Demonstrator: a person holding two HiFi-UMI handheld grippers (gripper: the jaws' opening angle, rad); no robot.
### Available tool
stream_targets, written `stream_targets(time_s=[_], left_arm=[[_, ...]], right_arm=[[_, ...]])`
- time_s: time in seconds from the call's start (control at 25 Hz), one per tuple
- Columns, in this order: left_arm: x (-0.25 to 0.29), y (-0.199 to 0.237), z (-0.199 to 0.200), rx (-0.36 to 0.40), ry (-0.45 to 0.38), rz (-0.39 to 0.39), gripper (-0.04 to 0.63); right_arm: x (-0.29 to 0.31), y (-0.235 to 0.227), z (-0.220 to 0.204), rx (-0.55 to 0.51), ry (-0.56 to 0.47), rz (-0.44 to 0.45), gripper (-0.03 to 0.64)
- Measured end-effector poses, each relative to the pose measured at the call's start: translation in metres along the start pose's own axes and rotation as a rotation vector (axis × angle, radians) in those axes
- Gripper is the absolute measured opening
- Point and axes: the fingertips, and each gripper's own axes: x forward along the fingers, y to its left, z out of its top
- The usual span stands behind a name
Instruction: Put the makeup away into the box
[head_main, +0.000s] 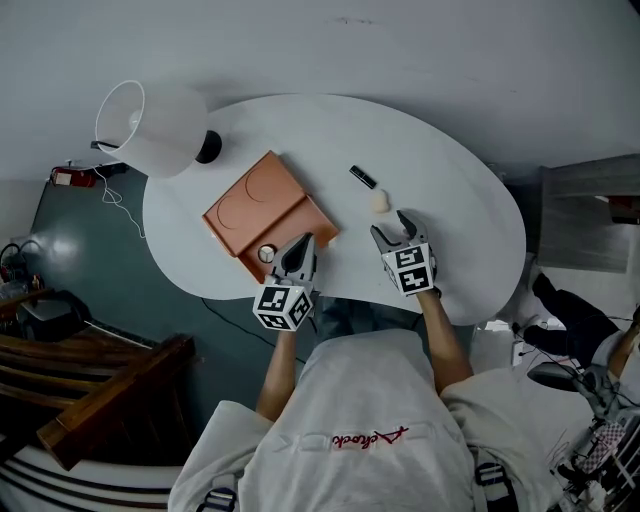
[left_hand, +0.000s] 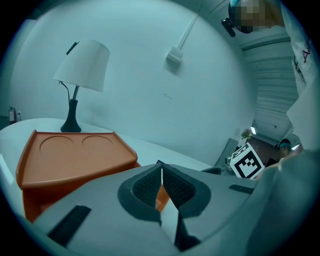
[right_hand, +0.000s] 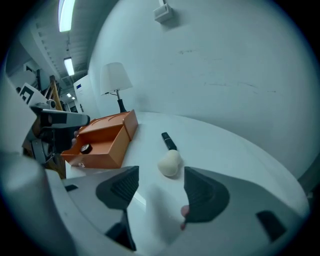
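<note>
Nearest me, right side: right gripper (head_main: 390, 226) angled down at the table (head_main: 460, 215), jaws spread as wide as they go, nothing between the pads. Bare tabletop shows in the gap. Judged: held wide so they can straddle the soft piece ahead without nudging it away.

Nearest me, left side: left gripper (head_main: 300, 246), jaws pressed together, empty. Only a sliver of orange shows through the slit in its own view (left_hand: 161, 172). It hangs just beside the near corner of the box (head_main: 255, 205). Judged: parked there, out of the right one's path and handy to steady the box if it slides.

Just beyond the right jaws: beige makeup sponge (head_main: 379, 201), lying on the table, on the line between the jaws but not yet inside them (right_hand: 169, 162). No contact. Likely my next pick, being nearest and squarely ahead.

A little past it: black makeup tube (head_main: 363, 177), flat on the table, near the sponge but apart from it (right_hand: 169, 141). Second in line, I reckon. It is slim and may roll if pinched off-centre.

Left of those: orange box, open compartment facing me (right_hand: 102, 142), and a flat panel with two round recesses behind it (left_hand: 70, 155). One small round compact (head_main: 266, 254) sits in the compartment already (right_hand: 86, 148). So the task is partly done, with two pieces left out.

Farthest: white-shaded lamp (head_main: 150, 125) at the table's back edge, beyond the box, well clear of the work.
</note>
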Motion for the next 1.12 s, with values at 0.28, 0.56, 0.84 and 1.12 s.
stream_targets(time_s=[0.28,0.56,0.84,1.12], left_arm=[[0.003,0.011,0.001,-0.008,0.006,0.015,0.015],[0.003,0.020,0.001,-0.017,0.014,0.029,0.015],[0.004,0.026,0.002,-0.021,0.012,0.041,0.015],[0.001,0.023,0.001,-0.025,0.003,0.047,0.015]], right_arm=[[0.024,-0.008,0.002,0.023,0.023,-0.008,0.281],[0.040,-0.012,0.005,0.023,0.044,-0.027,0.279],[0.040,-0.014,0.004,-0.023,0.057,-0.053,0.172],[0.035,-0.010,0.006,-0.029,0.052,-0.024,0.163]])
